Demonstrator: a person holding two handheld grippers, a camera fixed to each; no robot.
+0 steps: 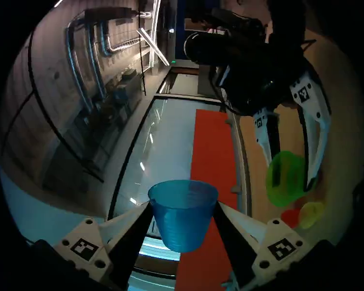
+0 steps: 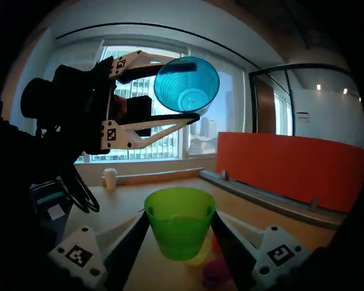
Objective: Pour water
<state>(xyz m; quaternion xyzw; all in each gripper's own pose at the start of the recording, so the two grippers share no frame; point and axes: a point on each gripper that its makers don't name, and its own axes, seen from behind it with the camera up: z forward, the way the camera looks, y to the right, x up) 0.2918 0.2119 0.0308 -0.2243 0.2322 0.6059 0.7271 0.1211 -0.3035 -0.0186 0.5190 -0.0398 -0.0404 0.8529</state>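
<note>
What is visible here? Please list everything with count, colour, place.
brown table: one, light brown, below both cups.
blue ribbed plastic cup: one, blue, raised, tilted sideways.
green plastic cup: one, green, held above the table.
small yellow cup: one, yellow, on the table.
small red cup: one, red, beside the yellow one.
white paper cup: one, white, near the window.
flat partition panel: one, orange, along the table.
left tool: one, white, shut on the blue cup.
right tool: one, white, shut on the green cup.
</note>
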